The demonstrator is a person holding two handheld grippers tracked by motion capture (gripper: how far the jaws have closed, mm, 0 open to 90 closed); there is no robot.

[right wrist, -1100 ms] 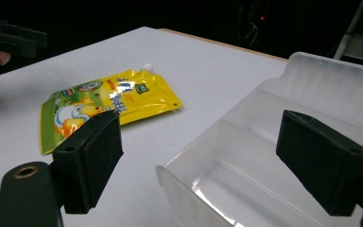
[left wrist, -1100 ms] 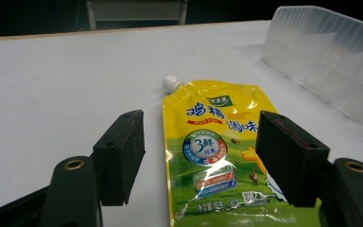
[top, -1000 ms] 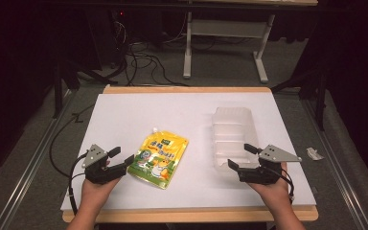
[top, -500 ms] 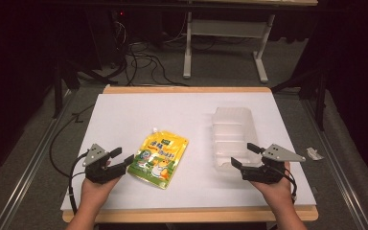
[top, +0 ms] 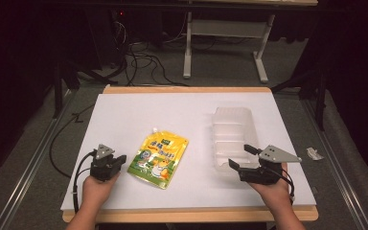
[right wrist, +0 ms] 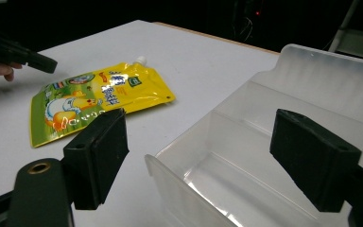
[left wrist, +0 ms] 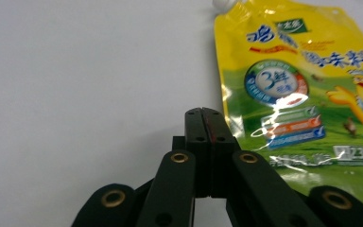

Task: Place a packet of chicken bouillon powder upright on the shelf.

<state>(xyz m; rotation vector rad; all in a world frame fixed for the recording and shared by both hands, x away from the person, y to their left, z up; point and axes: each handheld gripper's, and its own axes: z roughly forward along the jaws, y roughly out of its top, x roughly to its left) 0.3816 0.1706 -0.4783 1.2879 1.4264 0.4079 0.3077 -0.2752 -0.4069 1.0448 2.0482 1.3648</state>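
Left claw [left wrist: 203, 116], having just been closing on nothing, is sitting pinched together beside the yellow pouch [left wrist: 307, 99], needing reopening to grip its edge, while the right claw [right wrist: 217, 156] is gaping empty over the clear tray [right wrist: 283, 94].

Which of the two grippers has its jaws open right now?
The right gripper, beside the clear plastic bin: its jaws stand wide apart. The left gripper, next to the yellow pouch, has its jaws pressed together, empty.

Black tongs [left wrist: 203, 124], their jaws just closed flat against each other with nothing between them, rest low over a white bench [left wrist: 85, 85]. Just beside their tips lies a yellow-and-green spouted pouch [left wrist: 302, 90], its white spout [left wrist: 223, 4] pointing away.
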